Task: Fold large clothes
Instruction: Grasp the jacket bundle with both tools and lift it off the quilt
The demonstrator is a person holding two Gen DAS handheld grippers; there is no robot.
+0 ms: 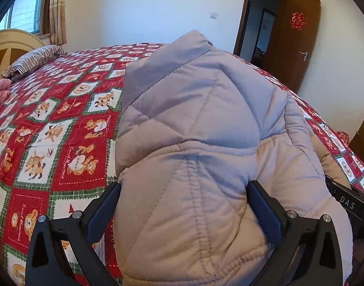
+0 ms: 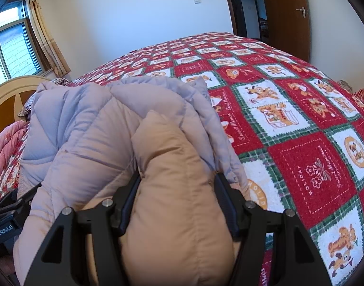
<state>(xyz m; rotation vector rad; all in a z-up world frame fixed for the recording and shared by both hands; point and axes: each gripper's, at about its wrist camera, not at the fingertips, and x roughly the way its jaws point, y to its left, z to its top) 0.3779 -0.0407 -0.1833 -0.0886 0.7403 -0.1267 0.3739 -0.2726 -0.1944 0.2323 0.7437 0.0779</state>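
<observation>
A large pale lilac-beige quilted puffer jacket (image 1: 205,119) lies bunched on the bed with the red teddy-bear quilt (image 1: 62,124). My left gripper (image 1: 184,190) is shut on a thick fold of the jacket near its hem. My right gripper (image 2: 177,178) is shut on another padded, tan-looking fold of the same jacket (image 2: 172,162), with the quilt (image 2: 301,119) beyond. Each gripper's body shows at the edge of the other's view: the right one in the left wrist view (image 1: 349,205), the left one in the right wrist view (image 2: 5,224).
A striped pillow (image 1: 31,59) and a cream headboard (image 1: 12,45) stand at the bed's head, with a pink blanket (image 2: 5,143) beside them. A window with curtains (image 2: 43,28) is at the left. An open brown door (image 1: 294,43) is at the back right.
</observation>
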